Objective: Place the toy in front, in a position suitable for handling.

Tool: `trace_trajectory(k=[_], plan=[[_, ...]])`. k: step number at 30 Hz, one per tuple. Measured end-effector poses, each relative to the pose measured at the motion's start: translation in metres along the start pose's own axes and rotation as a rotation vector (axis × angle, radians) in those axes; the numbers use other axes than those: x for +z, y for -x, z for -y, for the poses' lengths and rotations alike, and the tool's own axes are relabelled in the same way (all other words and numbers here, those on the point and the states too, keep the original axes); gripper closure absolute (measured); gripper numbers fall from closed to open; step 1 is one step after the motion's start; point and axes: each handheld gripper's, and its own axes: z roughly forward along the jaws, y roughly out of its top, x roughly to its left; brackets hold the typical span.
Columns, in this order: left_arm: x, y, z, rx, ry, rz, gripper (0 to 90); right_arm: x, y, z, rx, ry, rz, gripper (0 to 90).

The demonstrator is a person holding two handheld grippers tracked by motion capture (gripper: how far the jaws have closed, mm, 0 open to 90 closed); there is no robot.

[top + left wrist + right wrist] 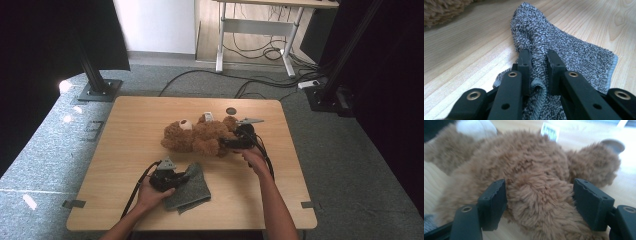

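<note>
A brown teddy bear [200, 136] lies on its side in the middle of the wooden table [135, 125]. My right gripper [222, 142] reaches in from the bear's right. In the right gripper view its jaws stand wide on either side of a furry limb of the bear [534, 170]. The right gripper [539, 192] is open and its pads do not press on the fur. A grey knitted cloth [195, 187] lies near the front of the table. My left gripper [185, 176] is shut on a bunched fold of the cloth [564, 47], pinched between the tips [539, 56].
A small dark round disc [230, 111] sits on the table just behind the bear. A white label [207, 117] sticks up from the bear. Beyond the table are black stand bases [97, 90], floor cables and a desk frame [255, 30].
</note>
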Motion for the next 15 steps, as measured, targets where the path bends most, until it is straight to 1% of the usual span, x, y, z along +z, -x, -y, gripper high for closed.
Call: trace_trajectory(k=[1,2,5,6,9,11,12,13,14,15], plan=[[0.0,0.0,0.0,0.0,0.0,0.0,75.9,0.0,0.0,0.0,0.0,0.0,0.0,28.6],[-0.001,0.0,0.0,-0.002,0.004,0.005,75.9,0.004,0.0,0.006,-0.013,-0.012,-0.002,30.5],[-0.002,0.0,0.0,-0.007,0.008,0.013,76.0,0.006,0.0,0.009,-0.017,-0.022,-0.006,30.5],[-0.002,-0.001,0.0,-0.012,0.011,0.018,76.0,0.008,0.002,0.013,-0.016,-0.042,-0.015,31.4],[-0.002,-0.001,0.0,-0.015,0.011,0.019,76.0,0.011,0.003,0.017,-0.03,-0.061,-0.019,33.2],[-0.002,-0.001,0.0,-0.017,0.011,0.021,76.0,0.013,0.002,0.02,-0.038,-0.065,-0.024,36.8],[-0.002,-0.001,0.0,-0.02,0.012,0.022,76.0,0.013,0.001,0.022,-0.039,-0.067,-0.027,40.9],[-0.002,-0.001,0.0,-0.02,0.012,0.022,76.0,0.013,0.001,0.022,-0.039,-0.067,-0.027,40.9],[-0.002,-0.001,0.0,-0.021,0.012,0.024,76.0,0.012,0.0,0.025,-0.046,-0.061,-0.032,49.9],[-0.002,-0.001,0.0,-0.021,0.012,0.024,76.0,0.012,0.0,0.025,-0.046,-0.061,-0.032,49.9]])
